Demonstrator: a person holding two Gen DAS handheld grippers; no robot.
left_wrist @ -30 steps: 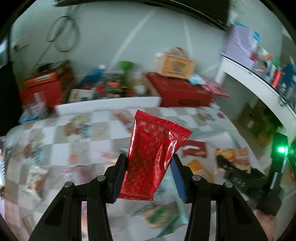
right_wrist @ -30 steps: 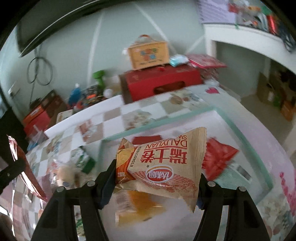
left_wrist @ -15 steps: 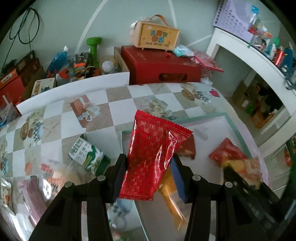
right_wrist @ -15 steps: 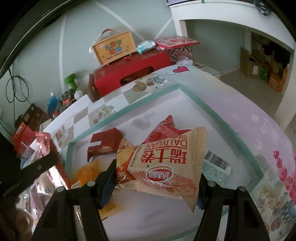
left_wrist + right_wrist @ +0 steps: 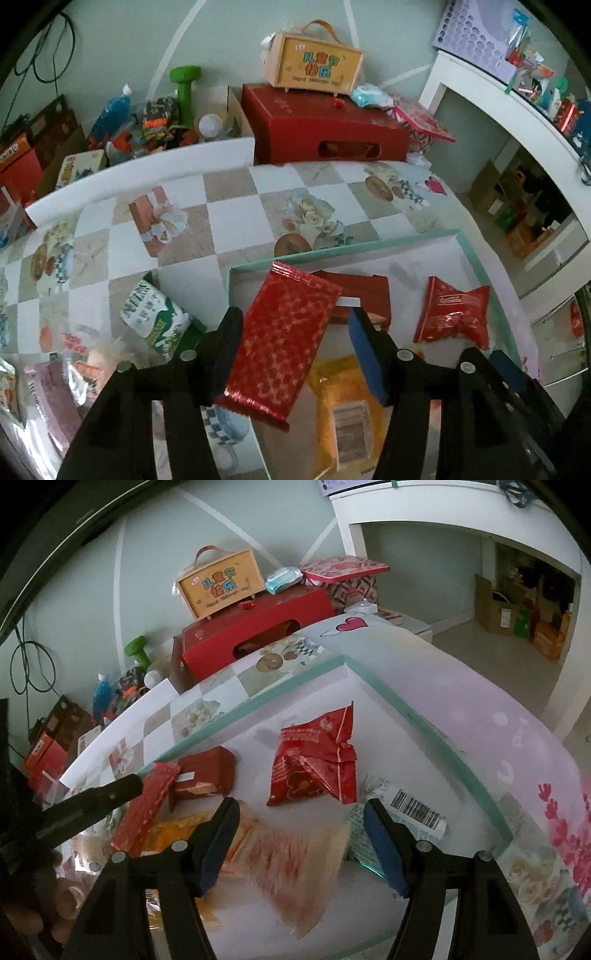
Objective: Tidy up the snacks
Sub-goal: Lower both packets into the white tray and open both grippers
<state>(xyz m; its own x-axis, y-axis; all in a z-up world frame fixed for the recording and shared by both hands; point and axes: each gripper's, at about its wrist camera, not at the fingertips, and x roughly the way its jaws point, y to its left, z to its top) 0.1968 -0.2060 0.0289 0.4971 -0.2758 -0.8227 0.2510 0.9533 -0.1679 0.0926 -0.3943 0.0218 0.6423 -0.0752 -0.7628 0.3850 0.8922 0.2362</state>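
left fingers [image 5: 232,343] are opening, red packet [image 5: 282,343] slipping free between them over the tray [image 5: 480,254] so it drops in | right gripper [image 5: 301,834] is opening too, blurred orange packet [image 5: 291,864] falling out | we are gathering snacks in the tray on the desk [image 5: 229,210]

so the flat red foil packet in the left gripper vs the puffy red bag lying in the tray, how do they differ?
The red foil packet is flat, long and narrow; the puffy red bag is squat and pillowy.
The packet carries a small gold repeat pattern; the bag has a printed label.
The packet sits tilted between the opening jaws of the left gripper; the bag lies in the tray.
Both are shiny red sealed wrappers.
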